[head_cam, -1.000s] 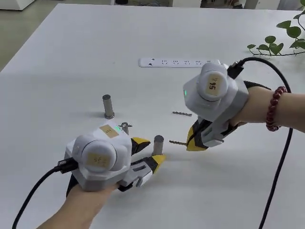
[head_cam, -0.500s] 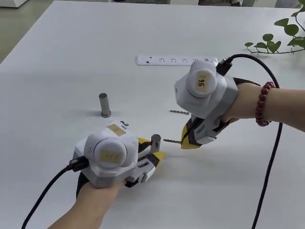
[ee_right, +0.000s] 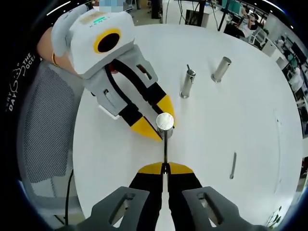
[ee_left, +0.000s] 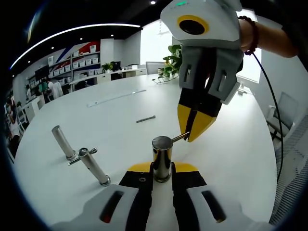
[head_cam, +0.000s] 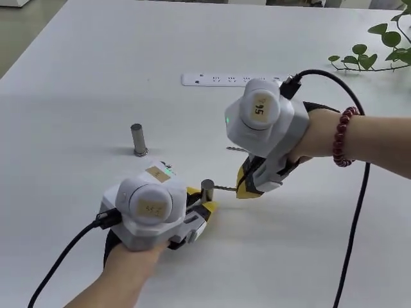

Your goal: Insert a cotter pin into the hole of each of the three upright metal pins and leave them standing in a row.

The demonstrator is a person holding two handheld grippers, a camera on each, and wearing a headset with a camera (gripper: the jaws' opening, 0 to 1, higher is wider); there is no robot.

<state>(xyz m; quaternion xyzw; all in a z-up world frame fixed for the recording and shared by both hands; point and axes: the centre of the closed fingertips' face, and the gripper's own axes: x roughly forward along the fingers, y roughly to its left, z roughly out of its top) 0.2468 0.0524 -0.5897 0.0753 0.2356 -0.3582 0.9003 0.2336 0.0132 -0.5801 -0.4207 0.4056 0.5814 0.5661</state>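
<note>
Head view shows the left gripper (head_cam: 203,199) pinching an upright metal pin (head_cam: 207,190) between its fingers, while the right gripper (head_cam: 243,190) pinches a cotter pin (head_cam: 225,188) whose tip, ahead of its fingertips, meets that metal pin, so threading seems in hand and calls for a straight, level push.

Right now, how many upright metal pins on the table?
3: held pin clamped in left gripper, second pin beside it carrying a cotter pin, bare pin farther back.

Left side blocked by cottered pin (ee_left: 94,166), bare pin (ee_left: 63,143); table (head_cam: 289,256) open right
</note>
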